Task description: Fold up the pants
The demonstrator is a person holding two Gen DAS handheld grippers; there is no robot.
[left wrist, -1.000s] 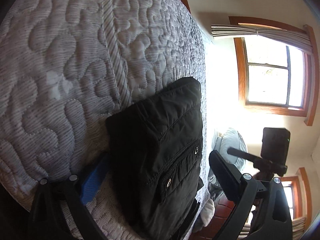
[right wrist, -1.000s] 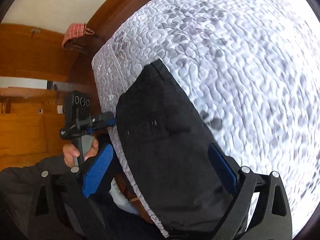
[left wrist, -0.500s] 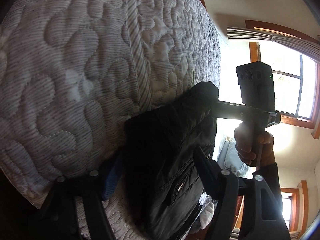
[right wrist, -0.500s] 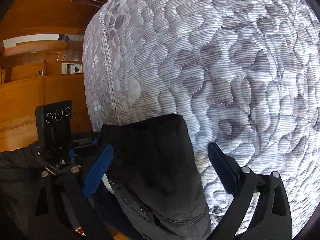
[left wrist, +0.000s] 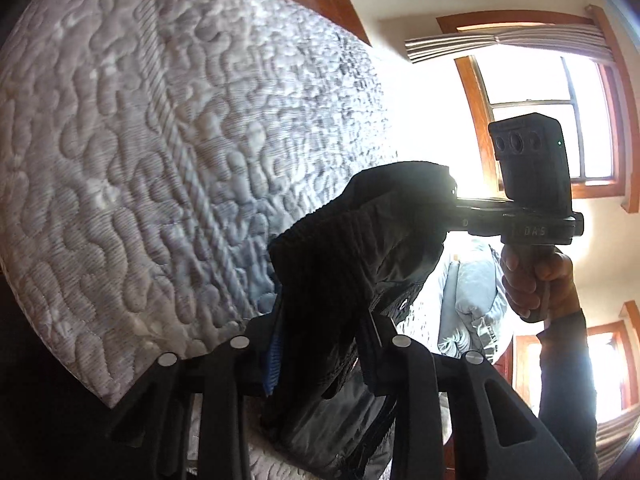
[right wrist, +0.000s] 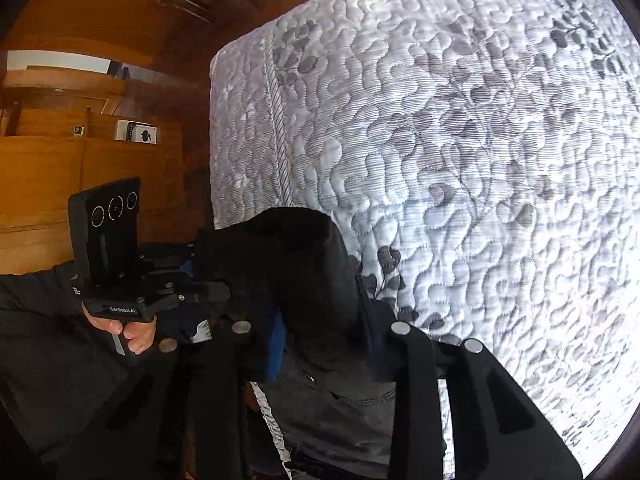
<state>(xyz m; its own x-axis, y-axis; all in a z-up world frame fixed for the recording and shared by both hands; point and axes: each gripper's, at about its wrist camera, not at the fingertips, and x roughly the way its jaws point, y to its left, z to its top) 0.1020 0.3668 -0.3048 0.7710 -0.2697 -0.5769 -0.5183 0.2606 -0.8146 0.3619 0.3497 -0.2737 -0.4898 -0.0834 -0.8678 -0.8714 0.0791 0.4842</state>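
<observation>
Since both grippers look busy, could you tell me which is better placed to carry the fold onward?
Neither clearly: the left gripper and right gripper are both shut on the black quilted pants, lifted beside the white quilted mattress.

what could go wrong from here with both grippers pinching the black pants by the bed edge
1. The black pants are bunched thick between the left gripper pads; a layer might slip out, spoiling the fold.
2. The right gripper grips the same bundle close to the left one, so uneven pulling could twist it.
3. The bundle is at the edge of the white quilted mattress; released here, part could slide off.
</observation>
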